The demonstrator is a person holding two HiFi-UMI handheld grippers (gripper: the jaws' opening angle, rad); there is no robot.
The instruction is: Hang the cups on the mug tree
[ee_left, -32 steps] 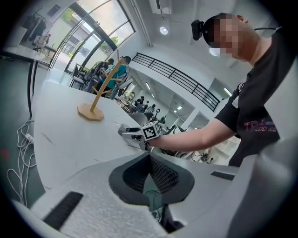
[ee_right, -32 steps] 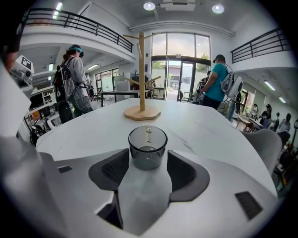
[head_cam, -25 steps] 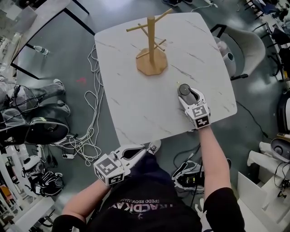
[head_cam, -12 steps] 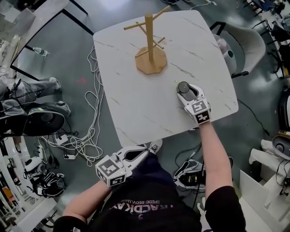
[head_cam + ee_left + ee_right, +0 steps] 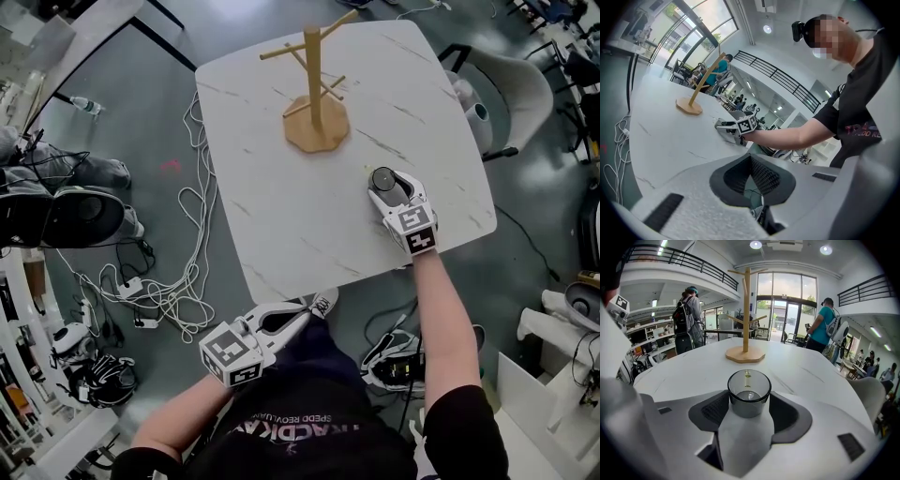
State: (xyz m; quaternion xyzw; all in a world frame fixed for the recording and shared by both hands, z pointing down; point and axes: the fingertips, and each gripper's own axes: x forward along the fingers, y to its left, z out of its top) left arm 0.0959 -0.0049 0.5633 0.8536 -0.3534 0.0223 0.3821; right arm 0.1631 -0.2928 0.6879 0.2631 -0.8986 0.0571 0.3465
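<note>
A wooden mug tree (image 5: 314,84) stands at the far middle of the white marble table (image 5: 281,216), with no cups on its pegs. My right gripper (image 5: 388,186) rests on the table near the front right edge, shut on a grey translucent cup (image 5: 382,178) that stands upright. In the right gripper view the cup (image 5: 749,392) sits between the dark pads, with the mug tree (image 5: 746,310) straight ahead. My left gripper (image 5: 302,311) hangs below the table's near edge by the person's body, shut with nothing in it (image 5: 751,161).
A white chair (image 5: 511,94) stands at the table's right side. Cables (image 5: 178,281) lie tangled on the floor to the left. A shoe (image 5: 319,303) shows just under the near edge. Several people stand beyond the table in the right gripper view.
The head view has shifted slightly. Both grippers and the cup stay where they were.
</note>
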